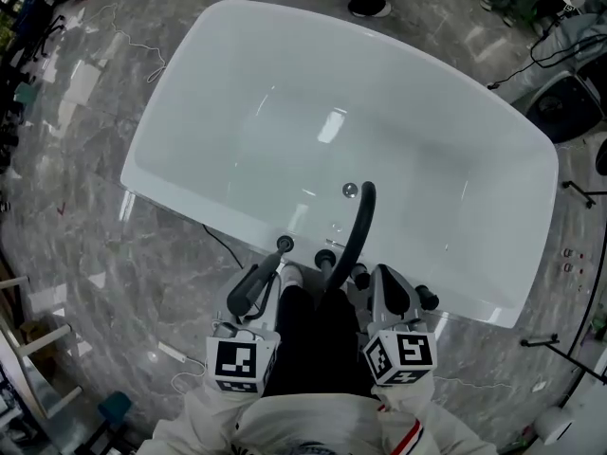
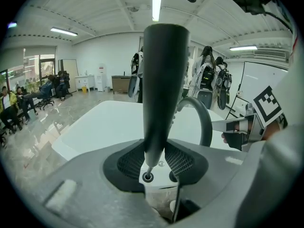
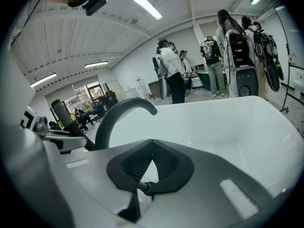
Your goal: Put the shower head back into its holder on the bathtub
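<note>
Though in left hand-held gripper [image 2: 154, 152], shower head [image 2: 161, 80] spray face indiscernible.

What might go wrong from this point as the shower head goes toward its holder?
The left gripper clamps the shower head only at its narrow lower end, so it may tilt or slip. The holder is a small hole; the tip might miss and knock the bathtub rim.

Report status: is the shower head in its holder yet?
Left gripper shut on shower head, tip over holder, not seated. Right gripper shut, empty. Nothing blocking; faucet spout stands alongside.
</note>
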The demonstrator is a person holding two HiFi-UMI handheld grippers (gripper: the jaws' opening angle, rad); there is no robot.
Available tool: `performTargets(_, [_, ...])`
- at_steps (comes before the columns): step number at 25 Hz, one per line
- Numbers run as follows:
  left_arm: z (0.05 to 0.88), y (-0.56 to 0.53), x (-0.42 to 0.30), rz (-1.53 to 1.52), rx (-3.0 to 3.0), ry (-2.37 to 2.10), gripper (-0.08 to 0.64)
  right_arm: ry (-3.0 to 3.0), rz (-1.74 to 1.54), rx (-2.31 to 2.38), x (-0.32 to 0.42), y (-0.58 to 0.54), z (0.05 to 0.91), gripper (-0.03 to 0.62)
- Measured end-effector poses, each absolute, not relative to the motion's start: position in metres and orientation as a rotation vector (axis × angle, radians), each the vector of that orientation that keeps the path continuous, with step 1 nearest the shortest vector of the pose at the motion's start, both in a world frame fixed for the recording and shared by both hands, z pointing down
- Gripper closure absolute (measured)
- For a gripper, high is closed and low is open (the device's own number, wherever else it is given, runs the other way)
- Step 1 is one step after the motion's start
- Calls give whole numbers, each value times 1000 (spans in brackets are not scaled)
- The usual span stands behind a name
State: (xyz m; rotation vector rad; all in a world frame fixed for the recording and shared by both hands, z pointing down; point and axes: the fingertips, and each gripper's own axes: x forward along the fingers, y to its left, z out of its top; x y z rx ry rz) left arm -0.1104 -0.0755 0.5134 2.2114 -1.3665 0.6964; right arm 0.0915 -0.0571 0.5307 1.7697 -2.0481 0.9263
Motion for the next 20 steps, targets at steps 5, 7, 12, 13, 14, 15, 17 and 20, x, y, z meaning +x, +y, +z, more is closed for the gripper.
performTargets(5, [530, -75, -109, 699, 2198, -1351, 422, -2032, 938, 1780, 97, -60, 543, 586])
performTargets(7, [535, -75, -109, 705, 2195, -1352, 422, -2027, 942, 1782, 98, -59, 549, 586])
performTargets(12, [549, -75, -107, 703, 2173, -1344, 422, -2015, 954, 1774, 103, -57, 565, 586])
performTargets(13, [549, -77, -107, 702, 2169, -1349, 422, -2011, 956, 1773, 105, -56, 568, 586])
performTargets(14, [549, -78, -107, 702, 2166, -1354, 422, -2007, 958, 1773, 106, -55, 570, 586])
performTargets(15, [551, -79, -108, 704, 2166, -1355, 422, -2004, 958, 1775, 106, -55, 572, 586])
performTargets(17, [556, -80, -110, 709, 2172, -1352, 422, -2002, 953, 1776, 106, -56, 575, 586])
performTargets(20, [563, -79, -111, 704, 2174, -1353, 422, -2009, 938, 1776, 104, -58, 578, 586])
